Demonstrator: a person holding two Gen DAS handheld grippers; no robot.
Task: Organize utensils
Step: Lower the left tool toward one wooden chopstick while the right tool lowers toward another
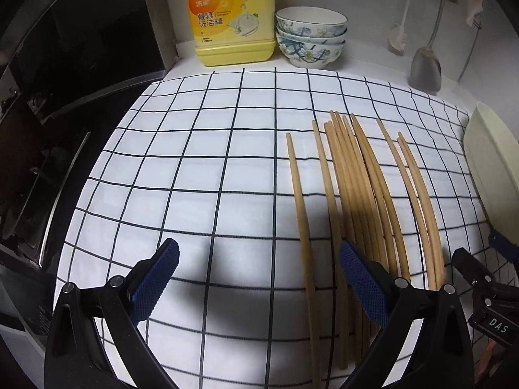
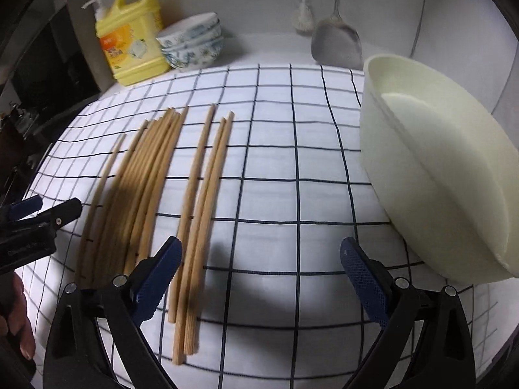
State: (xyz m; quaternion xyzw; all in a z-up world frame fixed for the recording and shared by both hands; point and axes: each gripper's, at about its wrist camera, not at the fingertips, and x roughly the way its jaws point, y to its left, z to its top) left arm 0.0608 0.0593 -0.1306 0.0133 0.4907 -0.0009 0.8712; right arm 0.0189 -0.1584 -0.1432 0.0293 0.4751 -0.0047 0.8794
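The wooden chopsticks (image 2: 146,188) lie loose and roughly parallel on the checked cloth over the table (image 2: 292,168), likely spread for sorting. Both the left hand-held gripper (image 1: 259,278) and right hand-held gripper (image 2: 259,278) hang released and empty. The cream bowl (image 2: 438,168), at three o'clock, probably awaits them.

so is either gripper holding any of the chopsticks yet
No. The left gripper and right gripper are both open and empty; the chopsticks lie loose on the checked cloth.

"餐具洗洁精" on yellow jug (image 1: 229,16), "DAS" on right gripper (image 1: 498,325)
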